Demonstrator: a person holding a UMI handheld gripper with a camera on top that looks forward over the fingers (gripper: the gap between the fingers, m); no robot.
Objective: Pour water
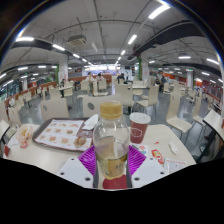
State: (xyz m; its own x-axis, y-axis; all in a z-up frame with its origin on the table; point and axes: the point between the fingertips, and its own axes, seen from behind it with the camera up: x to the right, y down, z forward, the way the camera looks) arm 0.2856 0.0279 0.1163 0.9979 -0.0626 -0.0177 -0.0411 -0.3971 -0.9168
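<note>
Gripper [111, 172] at bottom centre: both pink pads [88, 160] press the sides of a clear bottle [111, 140], clamped and upright. The bottle, orange cap [111, 109] apparently on, fills centre frame. A red-banded paper cup [139, 127] stands just right of it, beyond the fingers, on the table [45, 158]. Judgement: bottle grasped; tilting and pouring remain. Whether the cup holds water cannot be told.
</note>
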